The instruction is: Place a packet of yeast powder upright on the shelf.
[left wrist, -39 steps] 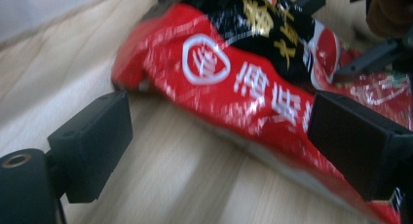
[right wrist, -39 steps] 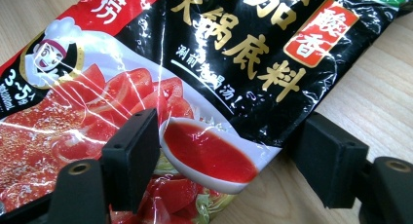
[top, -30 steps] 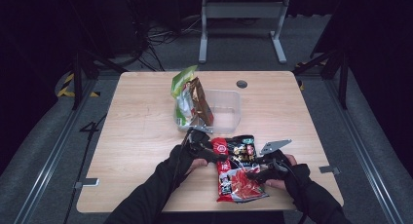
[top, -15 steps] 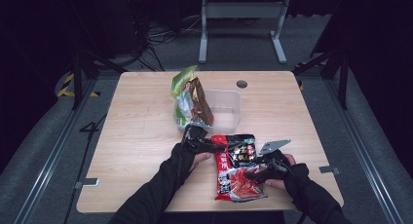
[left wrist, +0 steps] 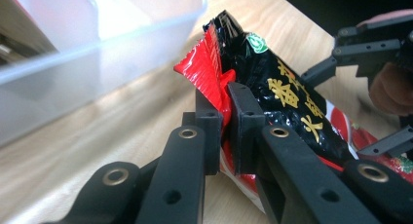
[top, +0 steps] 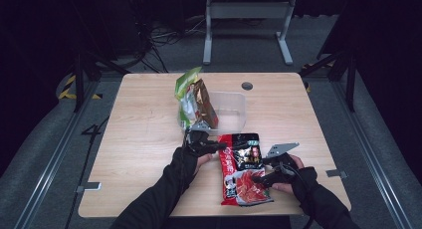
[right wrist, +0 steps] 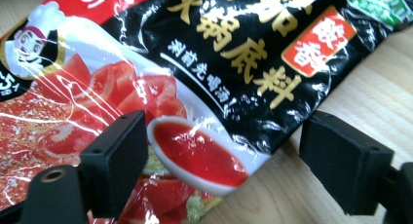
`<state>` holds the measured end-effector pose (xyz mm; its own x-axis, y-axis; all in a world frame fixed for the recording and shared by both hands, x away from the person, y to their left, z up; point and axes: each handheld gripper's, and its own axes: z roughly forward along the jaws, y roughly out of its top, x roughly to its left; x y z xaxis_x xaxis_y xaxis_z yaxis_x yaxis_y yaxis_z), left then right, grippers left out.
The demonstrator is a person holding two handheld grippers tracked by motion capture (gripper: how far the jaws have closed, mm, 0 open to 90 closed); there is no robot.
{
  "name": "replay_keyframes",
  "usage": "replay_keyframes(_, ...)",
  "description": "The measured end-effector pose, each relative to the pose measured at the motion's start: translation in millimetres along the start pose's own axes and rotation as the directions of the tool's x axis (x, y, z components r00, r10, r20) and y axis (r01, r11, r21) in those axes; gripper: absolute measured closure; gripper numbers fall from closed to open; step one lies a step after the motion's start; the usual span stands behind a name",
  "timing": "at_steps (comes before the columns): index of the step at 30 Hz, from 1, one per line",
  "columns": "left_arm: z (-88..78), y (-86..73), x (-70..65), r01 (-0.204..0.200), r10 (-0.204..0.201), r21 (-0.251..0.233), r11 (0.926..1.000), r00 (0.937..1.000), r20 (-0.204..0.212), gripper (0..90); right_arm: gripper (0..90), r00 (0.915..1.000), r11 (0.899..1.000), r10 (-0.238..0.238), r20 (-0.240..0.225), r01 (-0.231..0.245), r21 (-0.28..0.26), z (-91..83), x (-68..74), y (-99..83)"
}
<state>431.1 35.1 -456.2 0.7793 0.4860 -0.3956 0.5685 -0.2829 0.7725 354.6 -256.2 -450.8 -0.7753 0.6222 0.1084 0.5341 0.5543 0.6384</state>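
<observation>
Left tongs (left wrist: 221, 129) pinched the red-and-black sauce packet (top: 244, 169) by its top corner, likely to lift it toward the clear bin (top: 230, 109). Right tongs (right wrist: 224, 160) spread over its lower edge; packet flat on surface (top: 139, 154).

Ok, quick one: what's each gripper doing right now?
Left gripper: shut on the top edge of the red and black foil sauce packet.
Right gripper: open, jaws spread beside that packet's edge.
</observation>
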Motion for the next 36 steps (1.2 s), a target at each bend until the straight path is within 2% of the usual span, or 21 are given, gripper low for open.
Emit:
replay_keyframes(3, -6.4, 1.1, -4.6, 0.002, -0.002, -0.032, 0.9995, 0.9998, -0.021, 85.4, 17.7, 1.0000, 1.000, -0.008, -0.002, 0.008, -0.007, -1.7, -0.3, -0.4)
replay_keyframes(7, -19.7, 7.7, -16.4, -0.051, 0.047, -0.085, 0.9950, 0.9974, -0.055, 86.2, 17.9, 1.0000, 1.000, -0.004, -0.007, 0.003, -0.026, -7.8, -2.8, -1.8)
replay_keyframes(11, -33.7, 14.5, -29.1, -0.114, 0.103, -0.130, 0.9849, 0.9907, -0.089, 86.5, 17.6, 0.9997, 0.999, 0.005, -0.022, -0.006, -0.049, -13.2, -6.7, -3.9)
replay_keyframes(14, -43.2, 18.4, -35.8, -0.137, 0.121, -0.170, 0.9758, 0.9873, -0.103, 86.8, 17.6, 0.9998, 0.998, 0.004, -0.021, -0.005, -0.057, -16.9, -8.3, -5.0)
replay_keyframes(17, -52.3, 21.6, -41.0, -0.171, 0.145, -0.195, 0.9658, 0.9791, -0.143, 87.0, 17.3, 0.9996, 0.997, 0.006, -0.027, -0.007, -0.072, -21.1, -10.5, -6.1)
replay_keyframes(18, -54.6, 22.1, -42.3, -0.159, 0.132, -0.204, 0.9660, 0.9814, -0.140, 87.1, 17.3, 0.9996, 0.997, 0.005, -0.030, -0.007, -0.077, -22.6, -11.2, -6.4)
replay_keyframes(21, -62.2, 24.8, -44.5, -0.177, 0.145, -0.231, 0.9567, 0.9780, -0.150, 87.3, 17.3, 0.9996, 0.996, 0.009, -0.026, -0.011, -0.086, -25.0, -13.6, -7.6)
replay_keyframes(22, -62.2, 24.8, -44.5, -0.177, 0.145, -0.231, 0.9567, 0.9780, -0.150, 87.4, 17.2, 0.9997, 0.996, 0.013, -0.022, -0.015, -0.087, -25.7, -14.7, -8.1)
replay_keyframes(23, -65.3, 25.8, -45.6, -0.189, 0.153, -0.239, 0.9526, 0.9752, -0.160, 87.4, 17.2, 0.9997, 0.996, 0.013, -0.022, -0.015, -0.087, -25.7, -14.7, -8.1)
replay_keyframes(25, -69.2, 27.4, -47.2, -0.198, 0.162, -0.251, 0.9474, 0.9743, -0.157, 87.4, 16.3, 0.9999, 0.997, -0.002, -0.013, 0.001, -0.077, -26.1, -14.8, -8.7)
replay_keyframes(27, -73.9, 28.4, -49.8, -0.220, 0.182, -0.271, 0.9371, 0.9703, -0.159, 87.4, 15.7, 0.9998, 0.997, -0.018, 0.002, 0.018, -0.070, -26.1, -13.8, -9.1)
replay_keyframes(28, -75.7, 28.9, -51.5, -0.239, 0.197, -0.282, 0.9291, 0.9656, -0.170, 87.4, 15.7, 0.9998, 0.997, -0.018, 0.000, 0.018, -0.072, -26.0, -13.8, -9.4)
replay_keyframes(31, -78.4, 30.4, -53.7, -0.240, 0.200, -0.289, 0.9266, 0.9663, -0.161, 87.5, 15.8, 0.9999, 0.998, -0.011, 0.008, 0.011, -0.069, -25.4, -14.7, -9.6)
replay_keyframes(32, -80.9, 31.6, -55.4, -0.251, 0.207, -0.296, 0.9216, 0.9628, -0.174, 87.6, 16.0, 0.9999, 0.998, -0.004, 0.014, 0.005, -0.069, -25.1, -16.0, -10.1)
replay_keyframes(34, -81.5, 32.3, -56.0, -0.254, 0.209, -0.299, 0.9200, 0.9625, -0.173, 87.6, 16.0, 0.9998, 0.998, -0.001, 0.018, 0.002, -0.069, -25.2, -16.5, -10.2)
replay_keyframes(35, -82.5, 33.4, -57.2, -0.265, 0.218, -0.303, 0.9153, 0.9590, -0.181, 87.6, 16.1, 0.9998, 0.998, 0.002, 0.019, -0.001, -0.071, -25.4, -17.0, -10.3)
replay_keyframes(36, -82.9, 34.2, -57.5, -0.265, 0.220, -0.305, 0.9149, 0.9599, -0.173, 87.7, 16.1, 0.9998, 0.997, 0.009, 0.018, -0.007, -0.076, -26.0, -18.1, -10.4)
